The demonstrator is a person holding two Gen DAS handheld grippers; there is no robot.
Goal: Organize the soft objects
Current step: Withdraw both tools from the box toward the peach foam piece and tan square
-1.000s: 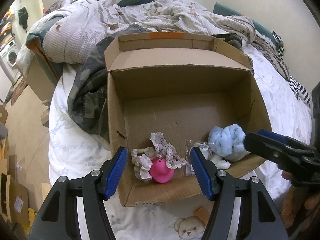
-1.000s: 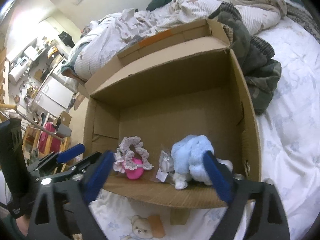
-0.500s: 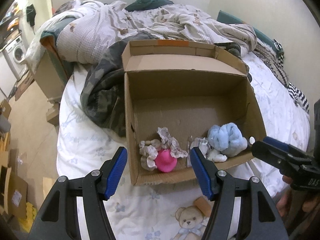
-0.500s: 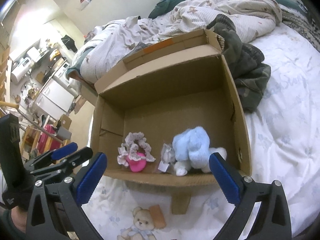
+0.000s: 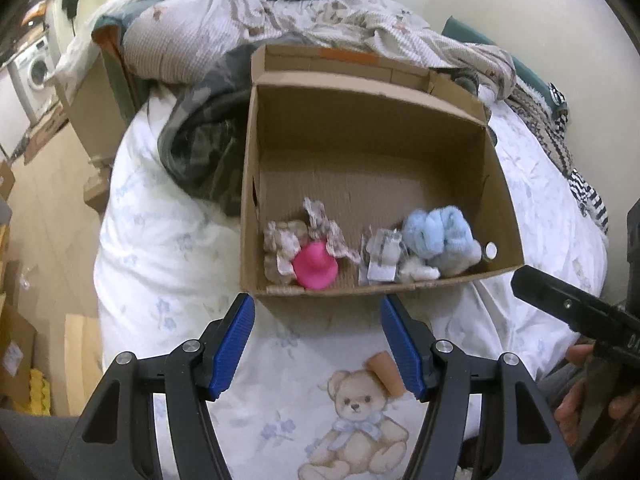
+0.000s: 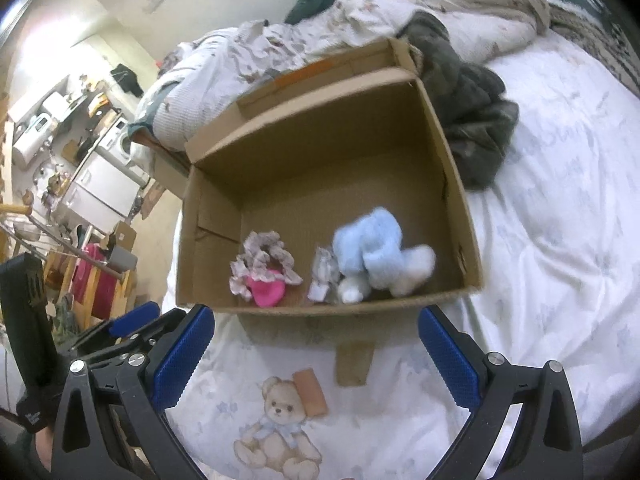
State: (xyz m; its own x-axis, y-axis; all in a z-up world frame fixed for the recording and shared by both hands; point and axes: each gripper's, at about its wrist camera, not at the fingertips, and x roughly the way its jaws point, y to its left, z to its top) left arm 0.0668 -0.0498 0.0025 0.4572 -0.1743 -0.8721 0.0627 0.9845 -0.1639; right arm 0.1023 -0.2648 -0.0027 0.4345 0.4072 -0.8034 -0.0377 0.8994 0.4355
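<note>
Location: a lived-in home bedroom. Indicators: a bed (image 5: 168, 240) with a white teddy-bear print sheet (image 6: 280, 420), rumpled blankets (image 5: 240, 20) heaped at its far end, a washing machine (image 5: 34, 72) and cluttered kitchen shelves (image 6: 52, 120) visible beyond it

The right gripper (image 5: 576, 312) is cut off at the left-wrist view's edge; its fingertips are unseen.

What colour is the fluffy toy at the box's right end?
Light blue with white parts: the fluffy toy shows best in the right wrist view.
</note>
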